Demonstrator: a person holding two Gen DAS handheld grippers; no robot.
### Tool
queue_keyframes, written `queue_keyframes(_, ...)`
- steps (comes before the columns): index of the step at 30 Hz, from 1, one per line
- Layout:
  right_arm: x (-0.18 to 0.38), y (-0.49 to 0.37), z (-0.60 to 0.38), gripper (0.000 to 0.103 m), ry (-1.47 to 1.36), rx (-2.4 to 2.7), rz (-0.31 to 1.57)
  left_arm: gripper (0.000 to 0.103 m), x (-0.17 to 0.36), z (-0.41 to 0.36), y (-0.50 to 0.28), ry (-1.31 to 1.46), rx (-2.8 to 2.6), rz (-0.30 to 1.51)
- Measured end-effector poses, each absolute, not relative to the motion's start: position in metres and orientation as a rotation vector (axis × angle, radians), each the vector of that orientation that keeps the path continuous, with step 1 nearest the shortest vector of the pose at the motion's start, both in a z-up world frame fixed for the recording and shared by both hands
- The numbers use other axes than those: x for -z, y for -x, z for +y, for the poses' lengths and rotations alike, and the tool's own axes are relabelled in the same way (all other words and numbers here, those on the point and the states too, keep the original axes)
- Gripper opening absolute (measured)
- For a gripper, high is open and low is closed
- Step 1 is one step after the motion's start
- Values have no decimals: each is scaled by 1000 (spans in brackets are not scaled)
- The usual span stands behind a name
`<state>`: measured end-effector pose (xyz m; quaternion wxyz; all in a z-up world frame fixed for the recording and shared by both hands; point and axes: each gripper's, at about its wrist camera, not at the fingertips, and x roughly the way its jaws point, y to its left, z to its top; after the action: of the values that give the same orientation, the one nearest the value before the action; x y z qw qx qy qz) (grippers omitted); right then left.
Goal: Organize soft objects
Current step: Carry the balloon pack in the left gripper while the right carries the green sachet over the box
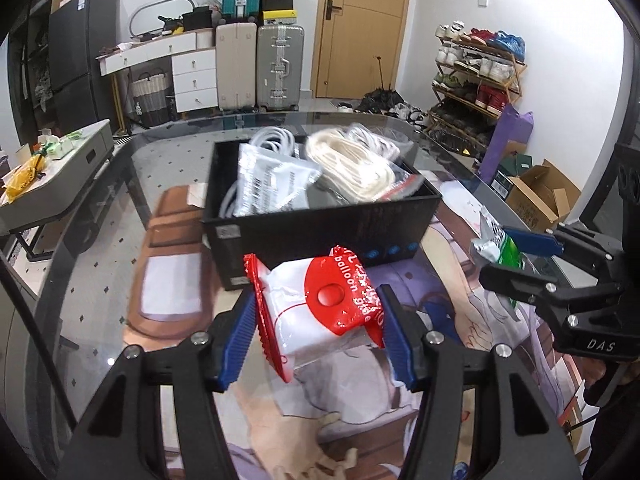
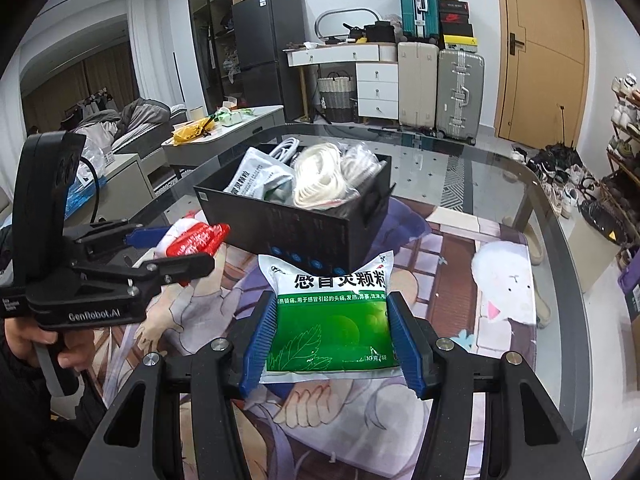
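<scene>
My left gripper (image 1: 318,330) is shut on a red-and-white balloon packet (image 1: 320,308), held above the table just in front of the black box (image 1: 320,228); the packet also shows in the right wrist view (image 2: 192,240). My right gripper (image 2: 330,338) is shut on a green-and-white medicine pouch (image 2: 332,320), held near the box's front (image 2: 304,232); the pouch also shows in the left wrist view (image 1: 500,248). The box holds a silver pouch (image 1: 272,180), a bag of cream rope (image 1: 352,168) and bagged white cables (image 1: 272,140).
A printed cartoon mat (image 2: 500,280) covers the glass table (image 2: 500,168) under the box. A grey side table (image 1: 60,172) with clutter stands to the left. Suitcases (image 1: 260,68), a dresser, a door and a shoe rack (image 1: 476,76) line the far wall.
</scene>
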<state>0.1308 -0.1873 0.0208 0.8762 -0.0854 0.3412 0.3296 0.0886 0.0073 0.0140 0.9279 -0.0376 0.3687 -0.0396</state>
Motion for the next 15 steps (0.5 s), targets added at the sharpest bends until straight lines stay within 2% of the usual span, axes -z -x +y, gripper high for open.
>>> queue_keyframes(15, -30, -132, -172, 56, 192, -660, 658, 58, -40, 31, -99, 103, 82, 680)
